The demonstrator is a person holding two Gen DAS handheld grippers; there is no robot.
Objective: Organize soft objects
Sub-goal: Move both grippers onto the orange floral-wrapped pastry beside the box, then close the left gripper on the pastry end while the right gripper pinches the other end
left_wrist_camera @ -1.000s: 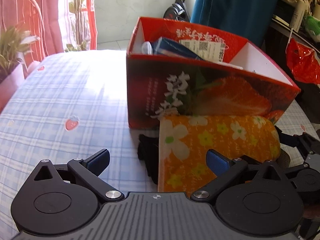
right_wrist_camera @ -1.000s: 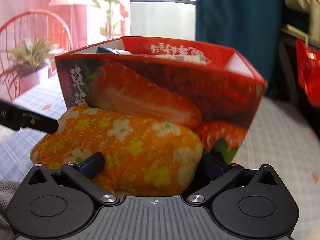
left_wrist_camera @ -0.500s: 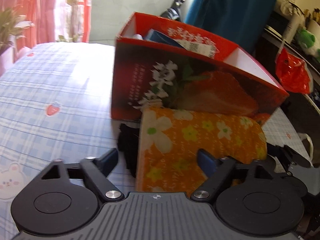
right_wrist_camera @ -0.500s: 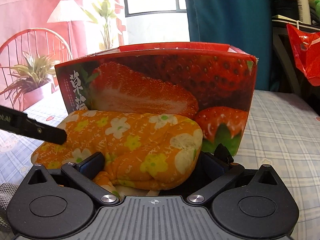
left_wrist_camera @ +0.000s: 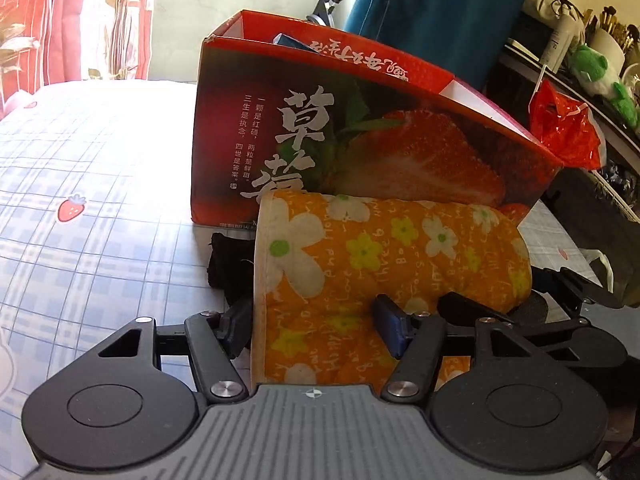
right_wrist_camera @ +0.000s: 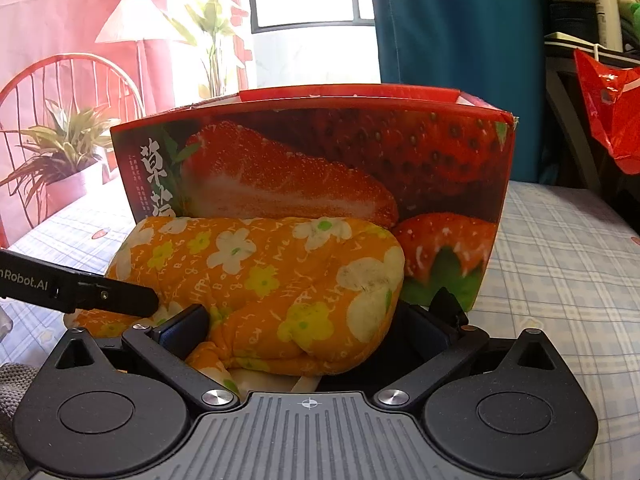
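Observation:
An orange oven mitt (left_wrist_camera: pixel 380 248) with white and yellow flowers lies along the front of the red strawberry box (left_wrist_camera: pixel 400 160). My left gripper (left_wrist_camera: pixel 314 330) is closing on its cuff end: one pad sits at the cuff rim, the other presses into the fabric. Seen from the right wrist, the mitt (right_wrist_camera: pixel 260 276) bulges between the fingers of my right gripper (right_wrist_camera: pixel 308 330), which is shut on its rounded end. A finger of the left gripper (right_wrist_camera: pixel 112 298) touches the mitt's far end there. The box (right_wrist_camera: pixel 320 152) stands right behind.
A black cloth (left_wrist_camera: pixel 228 256) lies under the mitt's cuff. Something grey and knitted (right_wrist_camera: pixel 10 384) sits at the lower left. The checked tablecloth (left_wrist_camera: pixel 100 184) stretches out to the left. A red plastic bag (left_wrist_camera: pixel 564 128) and cluttered shelves stand to the right, a potted plant (right_wrist_camera: pixel 64 160) to the left.
My left gripper has come lower and closer to the mitt, and its jaws have narrowed from wide apart onto the cuff end. My right gripper keeps its hold, barely moved.

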